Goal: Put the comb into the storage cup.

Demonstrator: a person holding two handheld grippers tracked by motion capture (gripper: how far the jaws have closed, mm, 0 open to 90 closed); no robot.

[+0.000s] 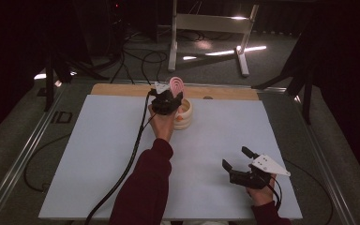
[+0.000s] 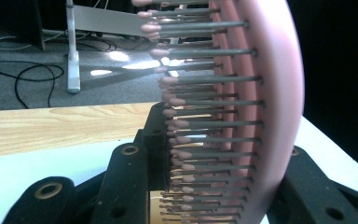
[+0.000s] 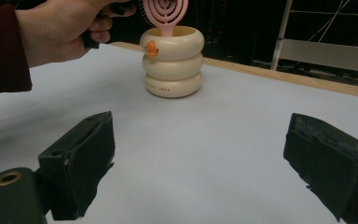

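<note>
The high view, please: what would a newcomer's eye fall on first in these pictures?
First, the pink hairbrush at the far middle of the white table, clamped in the left tool and standing in the cream ringed holder. Then the right tool, near the front right edge, jaws wide apart over bare table.

the holder (image 1: 184,115) stands on the sheet (image 1: 98,159) near the far edge of the table, about mid-width. the brush (image 1: 176,85) stands upright in it, head above the rim, lower end inside. the left gripper (image 1: 168,102) sits just left of the holder, clamped on the brush between its jaws. behind the sheet runs the wooden strip (image 1: 122,89). the right gripper (image 1: 239,165) is well apart, near the front right of the sheet, jaws spread over bare sheet. beyond the table a frame (image 1: 211,28) stands on the floor.
</note>
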